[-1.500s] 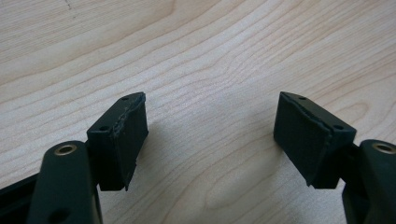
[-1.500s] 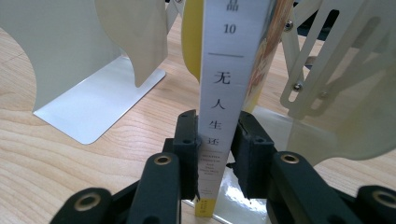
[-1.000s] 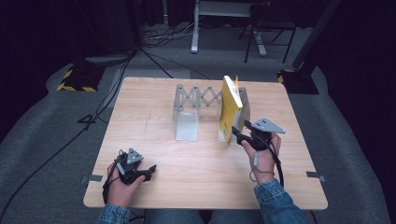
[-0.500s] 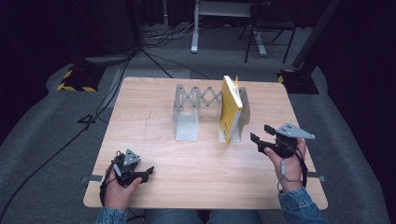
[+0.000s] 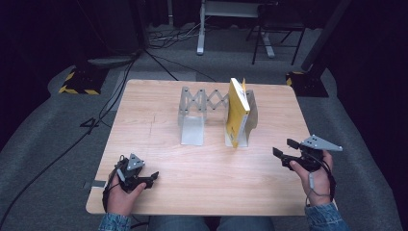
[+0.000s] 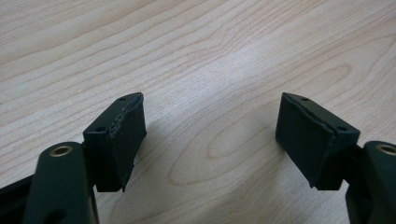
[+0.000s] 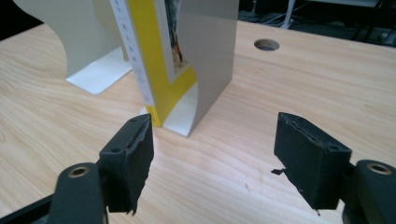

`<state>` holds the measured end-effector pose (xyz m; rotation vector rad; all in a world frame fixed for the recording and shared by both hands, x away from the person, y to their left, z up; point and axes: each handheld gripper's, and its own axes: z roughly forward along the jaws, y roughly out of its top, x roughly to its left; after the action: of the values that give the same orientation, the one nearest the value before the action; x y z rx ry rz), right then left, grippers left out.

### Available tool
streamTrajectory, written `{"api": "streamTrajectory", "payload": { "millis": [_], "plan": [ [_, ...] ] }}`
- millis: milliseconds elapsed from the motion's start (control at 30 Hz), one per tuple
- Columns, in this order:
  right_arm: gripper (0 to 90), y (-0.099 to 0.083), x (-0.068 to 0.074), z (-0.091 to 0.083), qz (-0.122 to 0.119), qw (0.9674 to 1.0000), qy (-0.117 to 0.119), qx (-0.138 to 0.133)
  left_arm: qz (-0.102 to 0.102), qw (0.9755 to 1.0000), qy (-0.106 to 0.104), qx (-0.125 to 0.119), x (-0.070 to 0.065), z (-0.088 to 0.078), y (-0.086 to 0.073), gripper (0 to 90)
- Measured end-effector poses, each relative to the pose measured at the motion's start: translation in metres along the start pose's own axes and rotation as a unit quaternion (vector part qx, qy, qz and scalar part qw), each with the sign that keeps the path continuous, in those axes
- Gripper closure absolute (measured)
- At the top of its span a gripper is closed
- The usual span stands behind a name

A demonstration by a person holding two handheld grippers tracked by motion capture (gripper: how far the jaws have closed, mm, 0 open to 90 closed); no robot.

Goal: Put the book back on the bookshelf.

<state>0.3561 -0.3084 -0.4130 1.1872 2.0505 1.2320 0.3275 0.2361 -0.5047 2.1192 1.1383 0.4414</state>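
From above, your left gripper (image 5: 139,177) rests low at the counter's (image 5: 159,120) near left corner, and your right gripper (image 5: 285,148) hovers at the right edge, near the yellow book (image 5: 237,110) standing in the expanding metal bookend rack (image 5: 199,113).

In the left gripper view, its fingers (image 6: 116,140) are spread wide over bare wood.

In the right gripper view, fingers (image 7: 130,158) gape apart, empty (the book's top is cut off).
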Motion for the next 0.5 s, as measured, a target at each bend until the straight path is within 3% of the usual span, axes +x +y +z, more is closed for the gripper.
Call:
{"api": "streamTrajectory", "payload": {
  "millis": [333,500],
  "plan": [
    [25.7,-0.027,-0.03,-0.01,0.023,0.9993,-0.009,0.028,-0.001,1.0,0.001,0.001,0.001,0.001,0.001,24.1],
    [24.1,-0.043,-0.044,-0.004,0.01,0.9983,-0.029,0.051,-0.002,1.0,0.001,0.001,0.001,0.001,0.001,24.1]
  ]
}}
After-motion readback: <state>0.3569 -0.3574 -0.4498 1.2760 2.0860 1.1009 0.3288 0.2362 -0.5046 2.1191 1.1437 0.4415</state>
